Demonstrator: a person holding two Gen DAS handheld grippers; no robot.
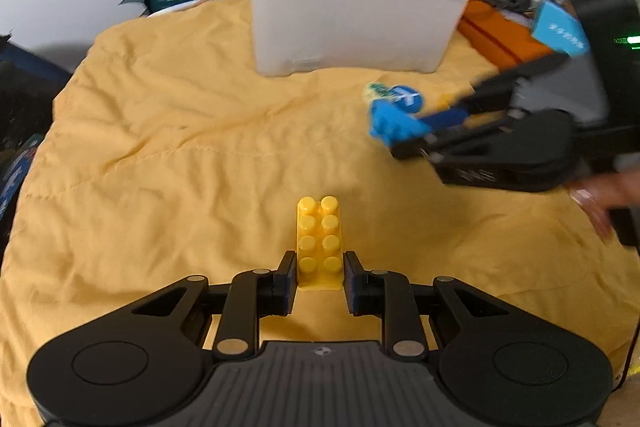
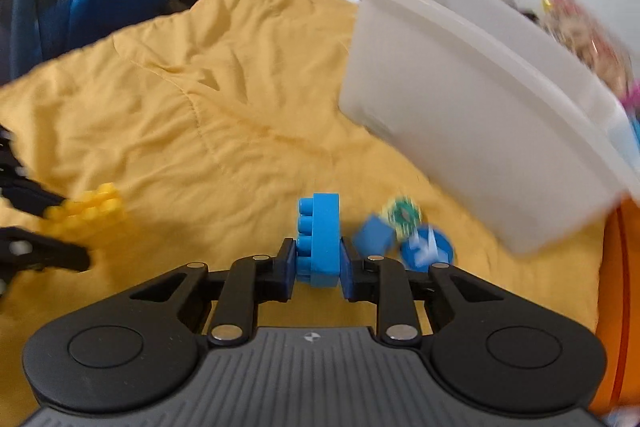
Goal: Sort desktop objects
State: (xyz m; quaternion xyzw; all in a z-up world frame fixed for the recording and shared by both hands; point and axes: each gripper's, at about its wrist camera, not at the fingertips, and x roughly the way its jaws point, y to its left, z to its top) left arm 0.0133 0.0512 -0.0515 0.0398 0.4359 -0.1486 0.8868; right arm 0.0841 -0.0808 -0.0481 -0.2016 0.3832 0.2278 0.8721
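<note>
Left wrist view: a yellow plastic studded building block [image 1: 319,243] is clamped at its near end between the pads of the left gripper [image 1: 320,277], the jaws drawn in narrow and pressed on both of its long sides, studs facing up. The block is seen over a rumpled yellow quilted cloth [image 1: 160,155]; whether its far end rests on the cloth cannot be told. A translucent white plastic storage bin [image 1: 352,15] stands well beyond it. To carry this step well, the block would best be lifted straight and kept level, since only its near end is held.

Right wrist view: a blue plastic studded building block [image 2: 319,241] is gripped on edge by the right gripper [image 2: 319,277], the narrow-set pads bearing on its studded face and its flat back. A small blue cube [image 2: 374,239], a green-and-white patterned disc [image 2: 405,214] and a round blue cap with white marking [image 2: 427,247] lie on the cloth just right of it, near the bin's wall. The bin's rim should be cleared before either block is released.
</note>
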